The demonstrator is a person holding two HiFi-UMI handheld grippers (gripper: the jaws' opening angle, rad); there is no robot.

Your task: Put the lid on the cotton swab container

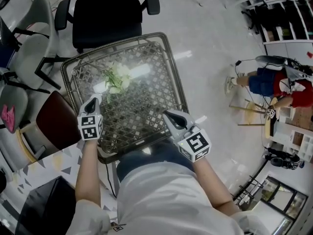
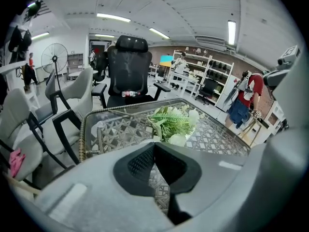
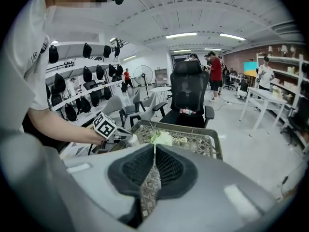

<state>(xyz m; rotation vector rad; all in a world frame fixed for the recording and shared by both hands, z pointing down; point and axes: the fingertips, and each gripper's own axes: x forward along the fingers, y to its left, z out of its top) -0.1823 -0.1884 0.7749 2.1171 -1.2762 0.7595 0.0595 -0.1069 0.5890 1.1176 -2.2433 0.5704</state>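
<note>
- Neither the cotton swab container nor its lid shows in any view. The glass-topped wicker table [image 1: 117,44] holds only a sprig of fake flowers [image 1: 117,77].
- Such a lid is probably light, stiff and a little slick, best pinched across its rim.
- The left gripper [image 1: 94,101] and right gripper [image 1: 169,114] both have jaws pressed together, with nothing between them.
- The person's torso hides the table's near edge.

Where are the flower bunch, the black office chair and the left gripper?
flower bunch [image 1: 117,76]: head view, on its white blooms.
black office chair [image 1: 105,21]: head view, on the seat.
left gripper [image 1: 93,101]: head view, between its fingertips.
</note>
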